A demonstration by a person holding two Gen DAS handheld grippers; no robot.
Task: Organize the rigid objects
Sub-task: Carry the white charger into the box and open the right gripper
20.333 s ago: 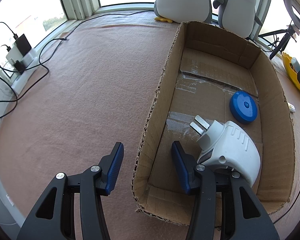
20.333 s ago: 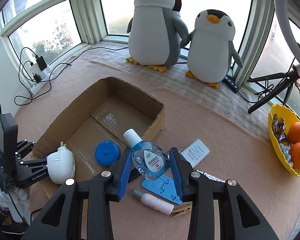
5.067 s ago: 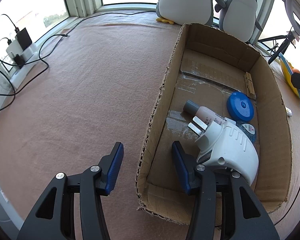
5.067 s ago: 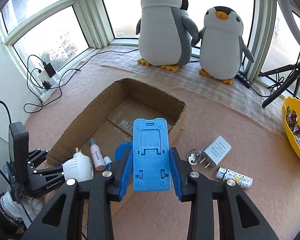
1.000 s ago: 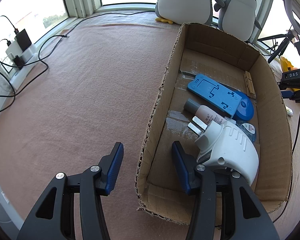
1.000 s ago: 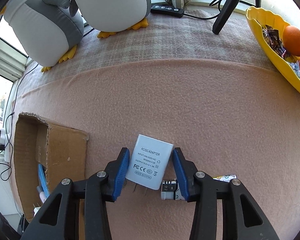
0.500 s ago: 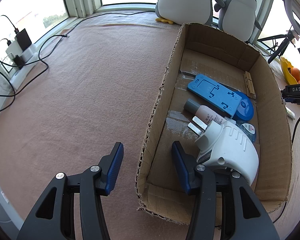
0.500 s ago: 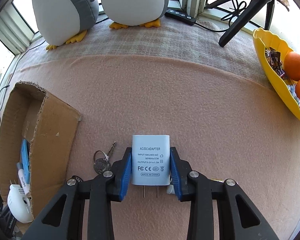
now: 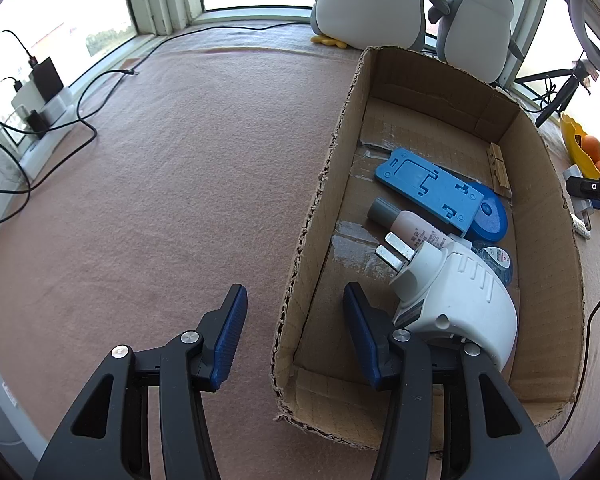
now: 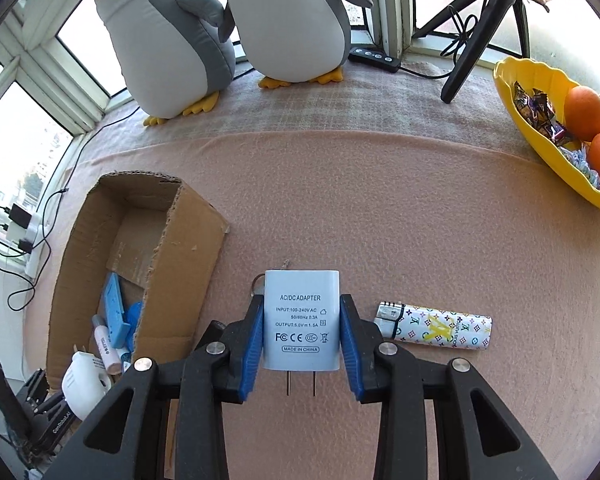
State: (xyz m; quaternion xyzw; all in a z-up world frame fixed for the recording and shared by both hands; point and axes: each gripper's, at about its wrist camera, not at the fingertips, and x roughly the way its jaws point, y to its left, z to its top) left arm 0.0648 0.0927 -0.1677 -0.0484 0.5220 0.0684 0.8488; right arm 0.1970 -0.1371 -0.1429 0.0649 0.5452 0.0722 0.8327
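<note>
The adapter (image 10: 301, 320), a second ago lying on the blanket (image 10: 380, 200) between parted pads beside the lighter (image 10: 436, 330), is now clamped and carried clear of the cloth, its prongs pointing down toward 6 o'clock. The keys it lay next to are all but hidden behind it. A pick has thus been made, and it is judged that a carry to the box (image 10: 180, 264), seen at 9 o'clock in the right view, comes next.

The right gripper (image 10: 301, 344) is closed to the adapter's width, both blue pads pressed flat on its sides. In the left view the held adapter is seen at 3 o'clock, just beyond the box's wall.

The left gripper (image 9: 292, 330) is unchanged: its jaws straddle the near left wall of the box (image 9: 320, 208), one pad outside and one inside, with a visible gap on each side, so nothing is gripped. Inside lie the stand (image 9: 428, 190), a bottle (image 9: 404, 224), a blue disc (image 9: 490, 218) and a white plug (image 9: 456, 296). The lighter is yet to be collected.
</note>
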